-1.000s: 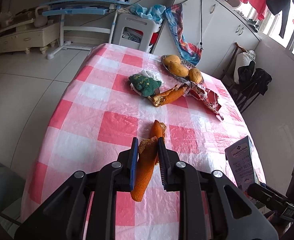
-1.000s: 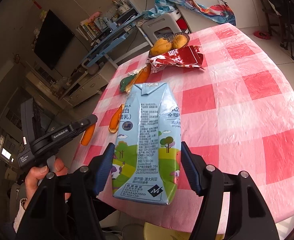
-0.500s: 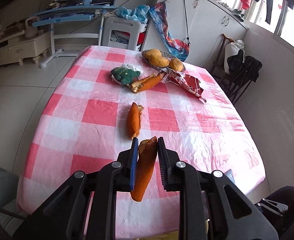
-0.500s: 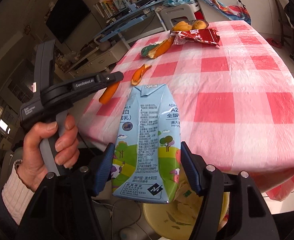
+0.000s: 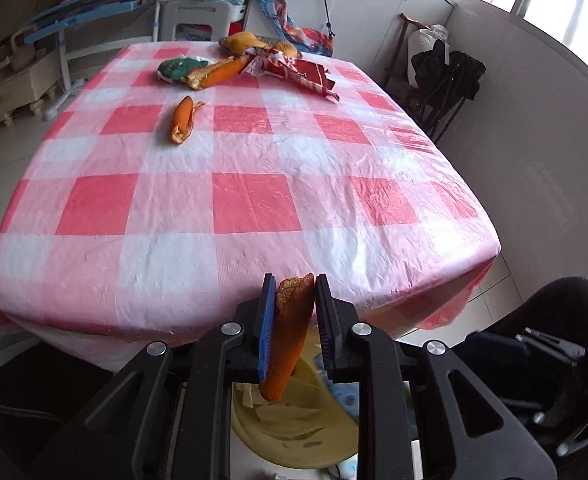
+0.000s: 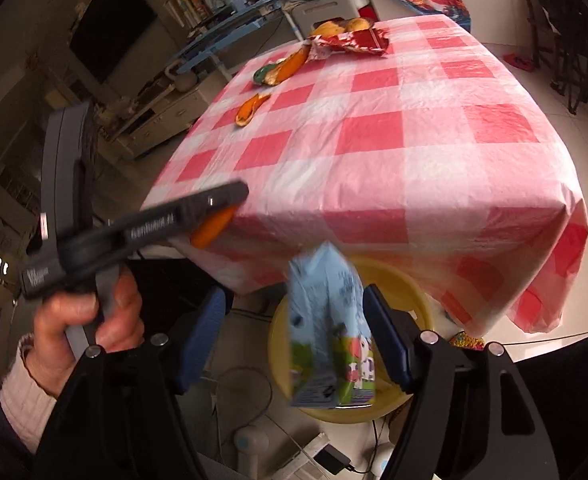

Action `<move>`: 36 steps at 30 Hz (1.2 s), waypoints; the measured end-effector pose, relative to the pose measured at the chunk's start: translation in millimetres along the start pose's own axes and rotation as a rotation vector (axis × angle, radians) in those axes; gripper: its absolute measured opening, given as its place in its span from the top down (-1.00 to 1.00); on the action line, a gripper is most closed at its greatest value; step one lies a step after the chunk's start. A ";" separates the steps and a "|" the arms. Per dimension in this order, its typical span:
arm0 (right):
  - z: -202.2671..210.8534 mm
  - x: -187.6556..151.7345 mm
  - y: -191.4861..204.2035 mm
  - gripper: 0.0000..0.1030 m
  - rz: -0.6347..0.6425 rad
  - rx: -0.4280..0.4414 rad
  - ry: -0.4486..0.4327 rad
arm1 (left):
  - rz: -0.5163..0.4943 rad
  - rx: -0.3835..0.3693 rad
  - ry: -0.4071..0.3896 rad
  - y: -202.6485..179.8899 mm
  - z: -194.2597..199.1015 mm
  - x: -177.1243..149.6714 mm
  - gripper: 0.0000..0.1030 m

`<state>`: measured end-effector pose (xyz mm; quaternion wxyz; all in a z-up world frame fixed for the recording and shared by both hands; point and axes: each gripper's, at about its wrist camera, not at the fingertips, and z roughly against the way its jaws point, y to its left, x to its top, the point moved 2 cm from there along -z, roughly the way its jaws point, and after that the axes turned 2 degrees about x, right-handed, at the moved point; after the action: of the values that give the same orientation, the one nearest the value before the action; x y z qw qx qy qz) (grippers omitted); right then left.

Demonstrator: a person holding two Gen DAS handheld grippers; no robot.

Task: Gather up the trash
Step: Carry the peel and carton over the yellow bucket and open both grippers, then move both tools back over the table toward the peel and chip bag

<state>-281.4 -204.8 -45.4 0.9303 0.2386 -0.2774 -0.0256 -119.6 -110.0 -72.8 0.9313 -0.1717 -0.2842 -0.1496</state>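
My left gripper [image 5: 292,312] is shut on an orange peel [image 5: 290,336] and holds it past the table's near edge, above a yellow basin [image 5: 294,432] on the floor. My right gripper [image 6: 294,340] is open; the blue milk carton [image 6: 328,332] is blurred and loose between its fingers, over the yellow basin [image 6: 398,280]. The left gripper [image 6: 230,204] also shows in the right wrist view with the peel [image 6: 212,228]. On the checked table lie another orange peel [image 5: 183,119], a longer peel [image 5: 218,74], a green wrapper [image 5: 180,68] and a red wrapper [image 5: 298,72].
A bowl of fruit [image 5: 250,42] stands at the table's far end. A dark chair [image 5: 446,76] stands to the right of the table. A white stool [image 5: 198,20] and shelves are behind it. Cables and a small fan [image 6: 250,440] lie on the floor by the basin.
Both grippers pulled back off the table to above the basin. The right gripper opened and the milk carton is dropping out of it. The left still holds its peel.
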 end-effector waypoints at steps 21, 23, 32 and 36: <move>-1.4 3.0 -2.3 -0.69 -0.062 -0.090 -0.126 | 0.157 0.251 -0.273 38.5 66.8 11.0 -0.61; -2.9 1.8 0.1 -0.69 -0.049 -0.098 -0.121 | 0.178 0.257 -0.274 42.5 66.7 11.4 -0.63; -7.2 -2.2 4.3 -0.72 -0.025 -0.117 -0.104 | 0.159 0.270 -0.269 37.5 60.6 9.6 -0.70; -8.6 -3.3 5.7 -0.74 -0.025 -0.123 -0.098 | 0.148 0.272 -0.265 34.6 58.8 7.8 -0.71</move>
<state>-280.1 -195.5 -50.7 0.9282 0.1831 -0.3173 -0.0657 -128.5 -56.6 -30.6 0.9089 -0.0829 -0.4083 -0.0170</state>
